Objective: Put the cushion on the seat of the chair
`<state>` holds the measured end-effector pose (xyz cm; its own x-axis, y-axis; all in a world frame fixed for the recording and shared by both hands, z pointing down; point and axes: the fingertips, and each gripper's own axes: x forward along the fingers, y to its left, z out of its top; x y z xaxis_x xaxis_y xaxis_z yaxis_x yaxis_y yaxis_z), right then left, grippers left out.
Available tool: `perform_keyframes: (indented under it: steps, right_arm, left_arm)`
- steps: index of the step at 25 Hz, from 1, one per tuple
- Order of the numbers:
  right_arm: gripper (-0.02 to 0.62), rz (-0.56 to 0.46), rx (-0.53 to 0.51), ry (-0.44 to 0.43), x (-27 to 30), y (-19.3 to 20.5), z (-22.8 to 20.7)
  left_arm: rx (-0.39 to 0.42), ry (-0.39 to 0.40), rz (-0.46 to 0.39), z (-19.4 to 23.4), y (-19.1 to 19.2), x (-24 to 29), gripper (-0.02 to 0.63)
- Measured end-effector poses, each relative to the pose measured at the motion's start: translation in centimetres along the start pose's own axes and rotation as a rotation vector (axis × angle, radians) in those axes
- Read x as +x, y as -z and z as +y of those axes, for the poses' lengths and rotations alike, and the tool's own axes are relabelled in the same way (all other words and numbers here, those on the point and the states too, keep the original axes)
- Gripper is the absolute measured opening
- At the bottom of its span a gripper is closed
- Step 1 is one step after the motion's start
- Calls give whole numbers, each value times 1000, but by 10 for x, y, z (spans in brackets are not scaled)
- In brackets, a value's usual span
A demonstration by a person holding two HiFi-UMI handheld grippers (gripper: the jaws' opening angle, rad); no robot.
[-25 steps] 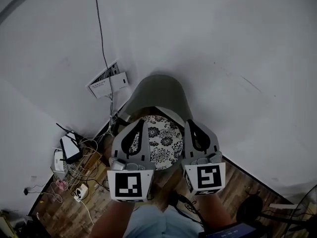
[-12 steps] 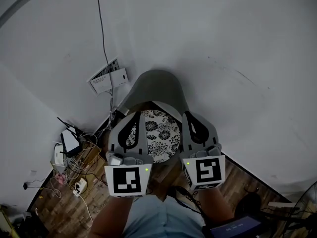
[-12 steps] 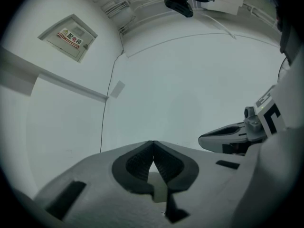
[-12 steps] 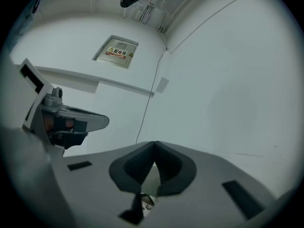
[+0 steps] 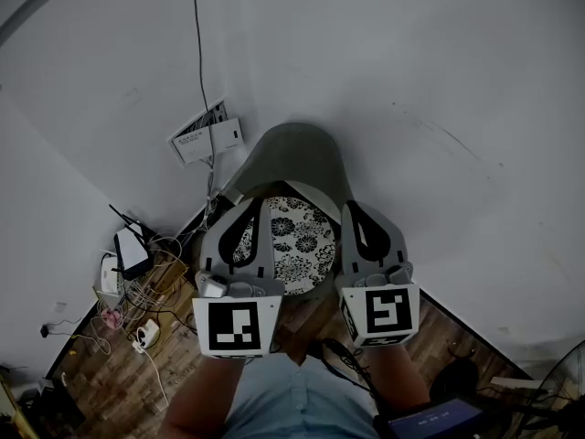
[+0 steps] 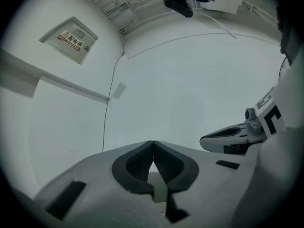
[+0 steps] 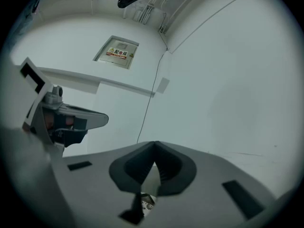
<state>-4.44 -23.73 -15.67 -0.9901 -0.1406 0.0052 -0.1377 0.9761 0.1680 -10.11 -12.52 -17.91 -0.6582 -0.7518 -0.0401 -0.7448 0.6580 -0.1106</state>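
Left gripper (image 6: 153,144): jaws pressed together with the tips meeting. Nothing is between them, and only bare white wall lies ahead.
Right gripper (image 7: 154,145): jaws also pressed together and empty. A sliver of floral print shows through the gap low behind the tips.
Placement: in the head view both grippers hang level and side by side, one over each side of the cushion (image 5: 303,243). Whether either touches it cannot be told.
Cushion: round with black-and-white flowers. It lies on the seat of the chair (image 5: 297,158), just near of the backrest.
Chair: grey, with a curved backrest on the far side, set close to the corner of the walls.
Hidden: the grippers cover the cushion's left and right edges. The seat is almost wholly covered, and the chair legs are out of sight.
Hard to make out: a router among tangled cables (image 5: 137,314) on the dim wooden floor at the left. The label on the wall box (image 5: 207,137) is too small to read.
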Motion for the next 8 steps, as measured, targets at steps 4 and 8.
perform_keyframes:
  steps: [4, 8]
  right_arm:
    - [5, 4, -3, 0, 0, 1, 1]
    - [5, 6, -2, 10, 1, 4, -3]
  left_arm:
    - [3, 0, 0, 2, 1, -1, 8]
    - [0, 6, 1, -1, 3, 3, 9]
